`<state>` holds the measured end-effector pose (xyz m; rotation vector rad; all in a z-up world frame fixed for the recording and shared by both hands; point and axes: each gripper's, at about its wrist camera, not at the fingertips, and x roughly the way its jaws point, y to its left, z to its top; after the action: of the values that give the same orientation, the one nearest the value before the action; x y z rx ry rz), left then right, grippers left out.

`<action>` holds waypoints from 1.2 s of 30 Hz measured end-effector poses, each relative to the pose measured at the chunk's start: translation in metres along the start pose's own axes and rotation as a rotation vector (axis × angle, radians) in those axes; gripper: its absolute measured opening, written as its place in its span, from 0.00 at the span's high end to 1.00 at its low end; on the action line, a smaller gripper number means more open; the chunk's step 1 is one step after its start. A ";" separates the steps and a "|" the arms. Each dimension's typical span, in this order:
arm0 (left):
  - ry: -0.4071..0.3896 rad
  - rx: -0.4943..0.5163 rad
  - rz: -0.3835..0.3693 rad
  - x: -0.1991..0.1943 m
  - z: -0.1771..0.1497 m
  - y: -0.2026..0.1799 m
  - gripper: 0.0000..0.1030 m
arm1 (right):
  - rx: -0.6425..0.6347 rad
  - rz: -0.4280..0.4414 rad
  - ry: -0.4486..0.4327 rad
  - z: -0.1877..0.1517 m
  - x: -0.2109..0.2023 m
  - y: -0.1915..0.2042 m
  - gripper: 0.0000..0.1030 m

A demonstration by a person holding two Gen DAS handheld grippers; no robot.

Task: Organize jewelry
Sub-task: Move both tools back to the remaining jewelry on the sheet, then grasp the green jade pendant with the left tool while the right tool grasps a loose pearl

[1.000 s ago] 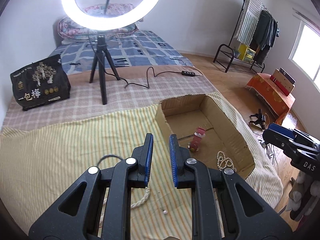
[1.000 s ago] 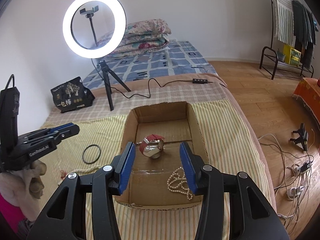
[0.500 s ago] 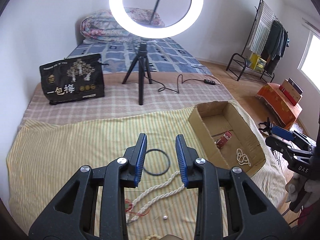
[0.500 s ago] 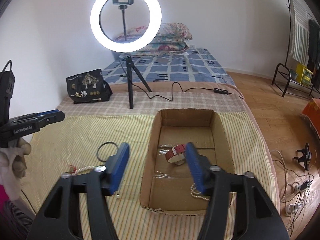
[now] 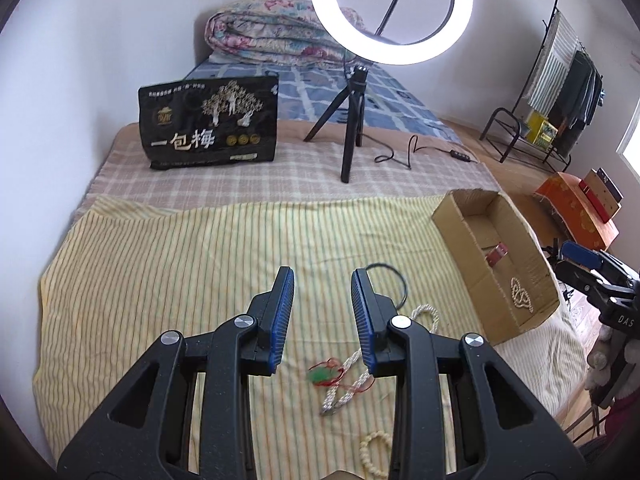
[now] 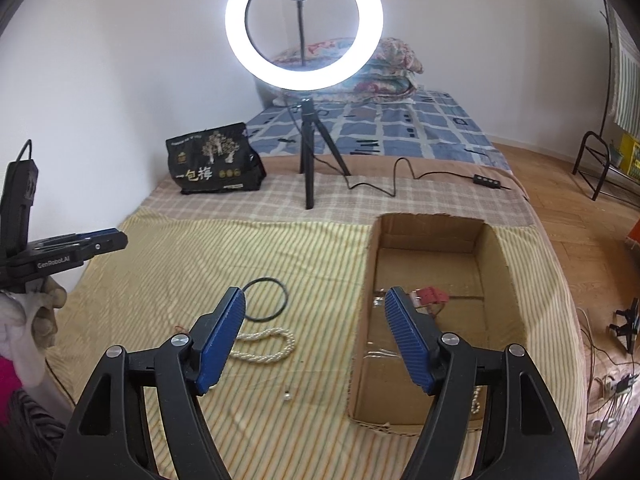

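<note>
A cardboard box [image 6: 362, 320] lies on the yellow striped cloth [image 6: 192, 264]. It holds a red-strapped watch [image 6: 432, 295] and a pearl necklace [image 5: 520, 294]. On the cloth left of the box lie a black ring [image 6: 286, 298], a twisted pearl rope [image 6: 266, 346], a loose pearl [image 6: 286, 397], a red cord with a green pendant [image 5: 322, 376] and a bead bracelet [image 5: 374, 444]. My left gripper [image 5: 322, 276] hovers open over the cord and rope, empty. My right gripper [image 6: 315, 294] straddles the box's left wall from above; its jaws are opening with nothing between them.
A ring light on a tripod [image 6: 308, 160] stands behind the cloth, its cable [image 6: 396, 176] trailing right. A black snack bag [image 5: 208, 124] sits at the back left and a folded quilt [image 5: 272, 36] by the wall. The bed's edge drops to wooden floor on the right.
The left gripper has swung left, away from the box, to above the loose jewelry and opened a little. The right gripper's jaws have widened and it has shifted left to the box's left wall.
</note>
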<state>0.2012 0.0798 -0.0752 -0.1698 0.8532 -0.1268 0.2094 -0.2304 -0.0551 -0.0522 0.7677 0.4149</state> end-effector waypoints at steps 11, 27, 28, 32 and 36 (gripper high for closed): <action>0.112 -0.049 -0.044 0.018 -0.034 0.022 0.72 | -0.079 0.066 0.082 -0.024 0.020 0.036 0.30; 0.280 -0.035 -0.117 0.069 -0.066 0.003 0.72 | -0.105 0.146 0.216 -0.086 0.063 0.076 0.30; 0.297 -0.049 -0.119 0.074 -0.068 0.004 0.72 | -0.114 0.150 0.229 -0.090 0.066 0.079 0.30; 0.355 -0.109 -0.117 0.095 -0.073 0.009 0.71 | -0.145 0.155 0.267 -0.101 0.076 0.088 0.31; 0.381 -0.157 -0.103 0.108 -0.075 0.015 0.71 | -0.148 0.165 0.287 -0.104 0.083 0.093 0.33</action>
<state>0.2152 0.0675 -0.2061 -0.3442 1.2360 -0.1927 0.1581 -0.1368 -0.1772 -0.1912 1.0274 0.6301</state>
